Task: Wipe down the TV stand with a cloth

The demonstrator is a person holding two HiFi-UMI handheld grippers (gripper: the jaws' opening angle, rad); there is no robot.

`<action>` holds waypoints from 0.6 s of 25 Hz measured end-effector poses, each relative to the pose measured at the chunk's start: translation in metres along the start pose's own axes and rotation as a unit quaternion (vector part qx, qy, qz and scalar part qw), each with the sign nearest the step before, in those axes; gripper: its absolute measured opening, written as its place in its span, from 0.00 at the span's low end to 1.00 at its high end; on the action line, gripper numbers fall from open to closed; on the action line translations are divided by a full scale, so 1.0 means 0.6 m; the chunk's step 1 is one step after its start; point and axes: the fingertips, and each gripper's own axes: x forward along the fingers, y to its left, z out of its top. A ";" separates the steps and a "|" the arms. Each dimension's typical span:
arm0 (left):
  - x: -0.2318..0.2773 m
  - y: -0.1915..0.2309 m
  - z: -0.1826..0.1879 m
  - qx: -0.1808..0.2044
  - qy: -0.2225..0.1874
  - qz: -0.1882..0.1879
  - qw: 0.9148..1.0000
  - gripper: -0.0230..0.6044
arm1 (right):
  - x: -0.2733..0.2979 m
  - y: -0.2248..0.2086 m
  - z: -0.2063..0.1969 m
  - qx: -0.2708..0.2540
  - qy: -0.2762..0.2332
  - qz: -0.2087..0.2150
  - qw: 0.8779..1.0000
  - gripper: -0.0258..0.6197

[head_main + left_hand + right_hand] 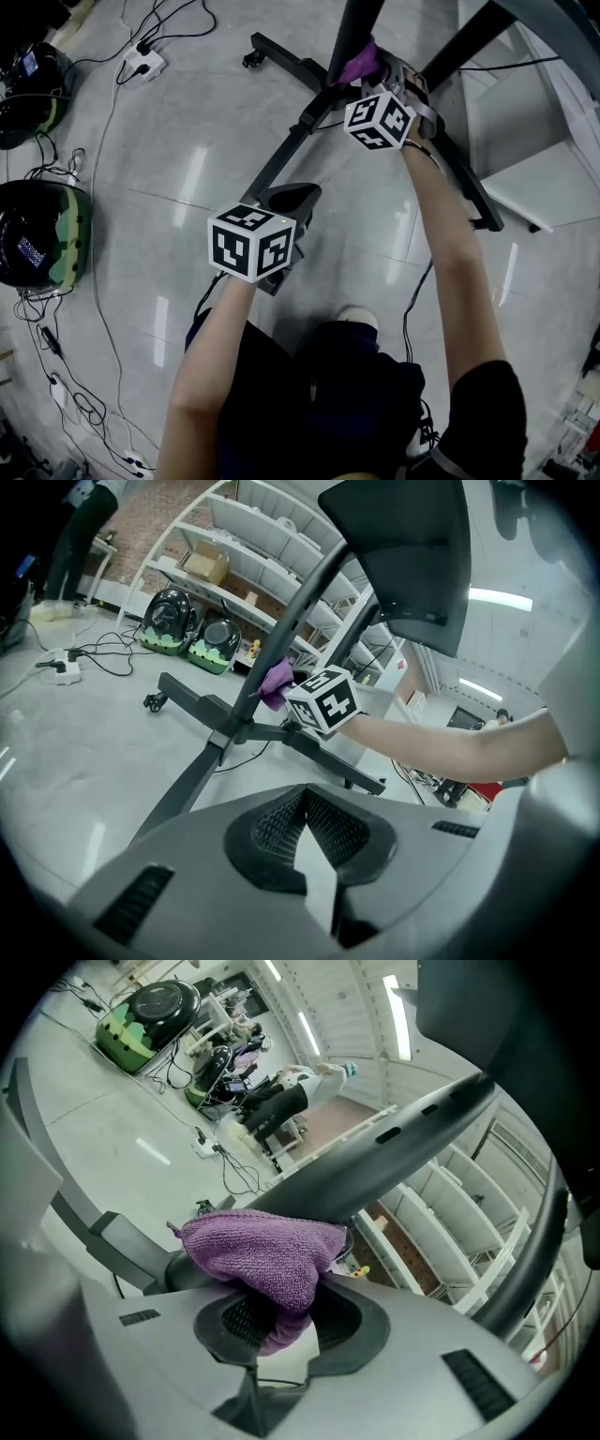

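Note:
The TV stand is a dark metal frame with a slanted pole (354, 28) and floor legs (281, 155). My right gripper (364, 77) is shut on a purple cloth (359, 64) that presses against the pole low down. In the right gripper view the cloth (267, 1255) bulges out of the gripper (272, 1321) under the pole (375, 1171). My left gripper (295, 199) hovers over a front leg, shut with nothing in it. The left gripper view shows its closed jaws (305, 841), the leg (187, 780) and the cloth (275, 682) beyond.
Two black and green rounded cases (37, 234) (23, 94) sit on the floor at left, with cables and a power strip (142, 64). White shelving (534, 141) stands at right. A caster (249, 60) ends the far leg. The person's legs fill the lower middle.

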 end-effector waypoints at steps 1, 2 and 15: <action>0.001 0.003 -0.003 -0.002 0.003 0.002 1.000 0.05 | 0.002 0.010 -0.005 0.001 0.003 0.004 1.000 0.19; 0.001 0.006 -0.005 -0.003 0.005 0.004 1.000 0.05 | 0.004 0.020 -0.011 0.002 0.006 0.009 1.000 0.19; 0.008 0.015 -0.007 -0.008 0.012 0.011 1.000 0.05 | 0.015 0.132 -0.060 -0.026 0.029 0.066 0.997 0.19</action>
